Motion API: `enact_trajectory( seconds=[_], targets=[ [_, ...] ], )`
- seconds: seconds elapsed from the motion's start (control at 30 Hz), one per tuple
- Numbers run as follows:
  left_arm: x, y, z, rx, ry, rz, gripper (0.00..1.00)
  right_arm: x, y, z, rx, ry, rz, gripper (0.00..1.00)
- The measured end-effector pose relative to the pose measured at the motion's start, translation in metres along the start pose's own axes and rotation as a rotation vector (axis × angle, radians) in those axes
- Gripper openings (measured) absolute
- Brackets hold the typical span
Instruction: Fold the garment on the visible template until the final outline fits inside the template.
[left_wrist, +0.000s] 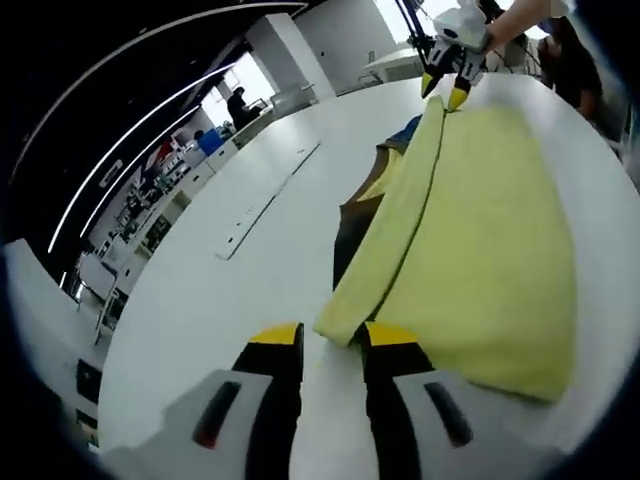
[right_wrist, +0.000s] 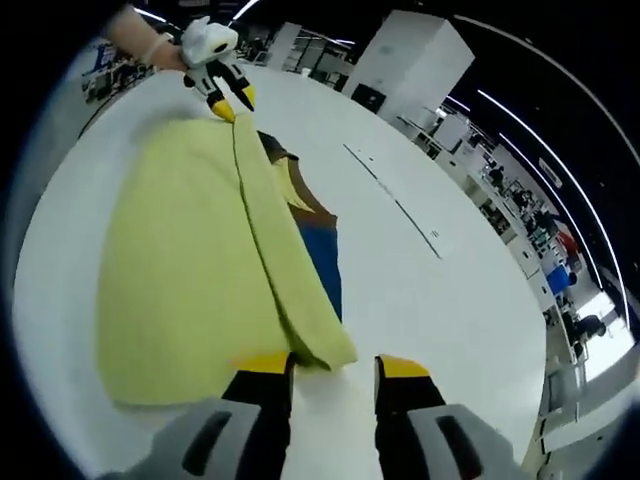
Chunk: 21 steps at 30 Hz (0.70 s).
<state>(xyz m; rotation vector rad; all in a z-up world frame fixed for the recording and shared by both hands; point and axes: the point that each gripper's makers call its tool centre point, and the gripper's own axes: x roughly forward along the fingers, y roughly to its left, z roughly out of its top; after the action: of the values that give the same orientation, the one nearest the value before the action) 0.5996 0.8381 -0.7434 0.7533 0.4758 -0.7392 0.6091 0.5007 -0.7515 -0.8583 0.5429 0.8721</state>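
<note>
With the yellow terry-cloth garment (left_wrist: 480, 270) lying on the white counter (left_wrist: 230, 300), folded edge between both jaws: left gripper (left_wrist: 333, 337) and right gripper (right_wrist: 333, 362) gape, gripping nothing. Pinch both corners together; dark template (left_wrist: 352, 225) peeks beyond.

The folded yellow cloth garment (left_wrist: 480, 260) looks soft, matt and finely napped, lying on a smooth, faintly glossy white table (left_wrist: 240, 290).

Big open lab hall behind the white table

The white table (left_wrist: 250, 270) has a thin seam line (right_wrist: 395, 200) running across it. Past it there's a white pillar (right_wrist: 415, 60), long ceiling light strips (left_wrist: 150, 120), cluttered desks (left_wrist: 170, 190), and what looks like a seated person (left_wrist: 240, 103) near a bright window.
</note>
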Motion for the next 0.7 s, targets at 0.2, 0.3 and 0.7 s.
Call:
enact_trajectory(
  seconds=[0.2,0.3,0.7],
  targets=[
    [-0.001,0.001,0.006,-0.013,-0.020,-0.011,0.02,0.000,0.000,0.002,-0.035,-0.003,-0.001,0.10],
    [-0.001,0.004,0.008,-0.066,-0.031,-0.013,0.00,-0.003,-0.004,0.006,0.004,-0.019,-0.006,0.06],
    [0.017,0.027,0.006,-0.447,-0.041,0.021,0.00,0.009,-0.030,0.006,0.393,-0.078,-0.008,0.00]
  ],
)
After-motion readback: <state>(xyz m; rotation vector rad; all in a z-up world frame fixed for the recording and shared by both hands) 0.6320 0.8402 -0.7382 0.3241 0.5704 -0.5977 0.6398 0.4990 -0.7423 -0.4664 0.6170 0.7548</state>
